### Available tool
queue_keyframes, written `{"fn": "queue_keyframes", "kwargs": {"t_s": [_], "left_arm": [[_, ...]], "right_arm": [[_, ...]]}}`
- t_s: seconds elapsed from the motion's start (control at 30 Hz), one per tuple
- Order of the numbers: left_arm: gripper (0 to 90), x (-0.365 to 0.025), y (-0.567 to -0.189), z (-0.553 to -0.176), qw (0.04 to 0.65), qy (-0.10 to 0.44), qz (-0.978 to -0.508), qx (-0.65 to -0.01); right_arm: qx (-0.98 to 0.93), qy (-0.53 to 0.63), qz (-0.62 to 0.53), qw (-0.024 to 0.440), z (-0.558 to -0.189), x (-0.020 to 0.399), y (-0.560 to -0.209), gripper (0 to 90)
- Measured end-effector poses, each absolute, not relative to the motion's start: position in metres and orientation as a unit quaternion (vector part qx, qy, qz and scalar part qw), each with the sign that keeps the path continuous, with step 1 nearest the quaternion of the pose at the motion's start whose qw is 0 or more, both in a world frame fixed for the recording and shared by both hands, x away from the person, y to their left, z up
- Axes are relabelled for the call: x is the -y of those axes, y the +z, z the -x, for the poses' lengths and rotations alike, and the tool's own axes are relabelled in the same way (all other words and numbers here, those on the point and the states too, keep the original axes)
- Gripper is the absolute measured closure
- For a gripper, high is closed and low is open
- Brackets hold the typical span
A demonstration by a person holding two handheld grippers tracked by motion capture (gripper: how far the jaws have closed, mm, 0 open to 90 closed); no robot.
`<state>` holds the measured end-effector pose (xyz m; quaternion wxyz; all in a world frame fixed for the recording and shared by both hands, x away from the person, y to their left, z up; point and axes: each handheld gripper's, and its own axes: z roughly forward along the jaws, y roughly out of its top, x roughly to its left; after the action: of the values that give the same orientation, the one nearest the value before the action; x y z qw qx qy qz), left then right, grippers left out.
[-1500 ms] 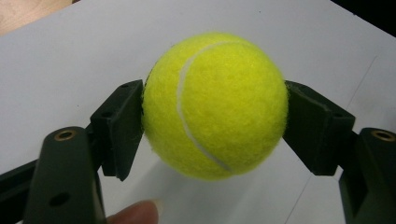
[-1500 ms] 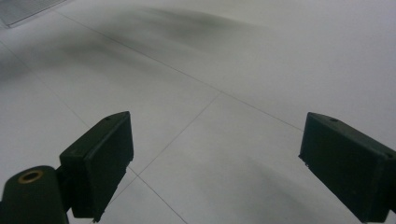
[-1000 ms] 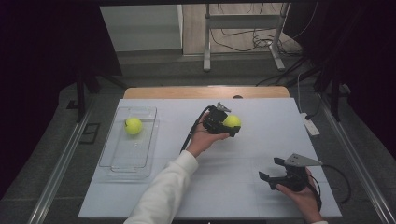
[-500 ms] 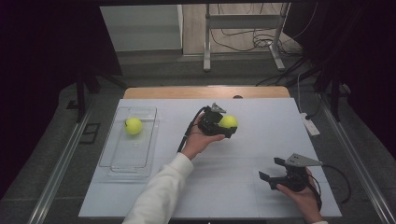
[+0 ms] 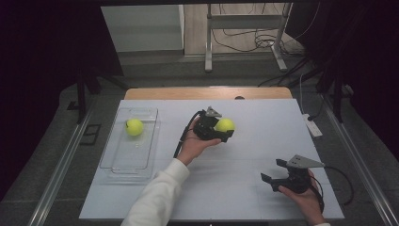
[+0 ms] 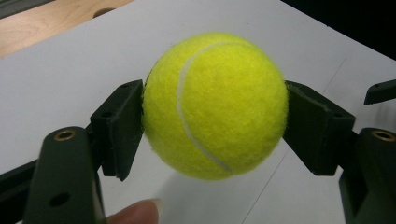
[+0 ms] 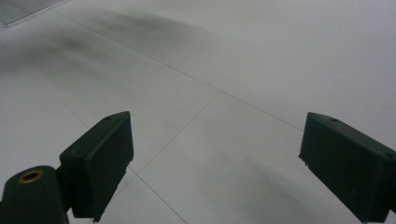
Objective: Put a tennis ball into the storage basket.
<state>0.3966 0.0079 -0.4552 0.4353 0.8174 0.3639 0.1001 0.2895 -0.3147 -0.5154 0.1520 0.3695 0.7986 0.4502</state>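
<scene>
My left gripper point(image 5: 225, 126) is shut on a yellow tennis ball point(image 5: 225, 125) and holds it just above the middle of the white table point(image 5: 263, 117). In the left gripper view the ball point(image 6: 215, 105) sits squeezed between both black pads point(image 6: 122, 126), with a fingertip showing at the bottom edge. A second tennis ball point(image 5: 134, 127) lies in the far end of a clear plastic tray point(image 5: 124, 162) at the table's left. Near the front right, my right gripper point(image 5: 273, 173) rests open in the hand, its jaws point(image 7: 212, 163) wide apart over bare table.
A white power strip point(image 5: 311, 125) lies at the table's right edge. Black cables trail from both grippers. A wooden strip point(image 5: 207, 93) runs along the far edge, with a metal stand and floor cables beyond it.
My left gripper has carried the tennis ball a little to the left, toward the tray. The right gripper has stayed put.
</scene>
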Motion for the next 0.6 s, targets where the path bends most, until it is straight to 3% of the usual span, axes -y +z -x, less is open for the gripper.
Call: {"fn": "queue_keyframes", "kwargs": {"t_s": [0.6], "left_arm": [[26.7,-0.024,-0.457,-0.384,0.443,0.099,-0.813,-0.363]], "right_arm": [[-0.799,0.448,-0.371,0.154,-0.290,0.314,-0.516,10.2]]}}
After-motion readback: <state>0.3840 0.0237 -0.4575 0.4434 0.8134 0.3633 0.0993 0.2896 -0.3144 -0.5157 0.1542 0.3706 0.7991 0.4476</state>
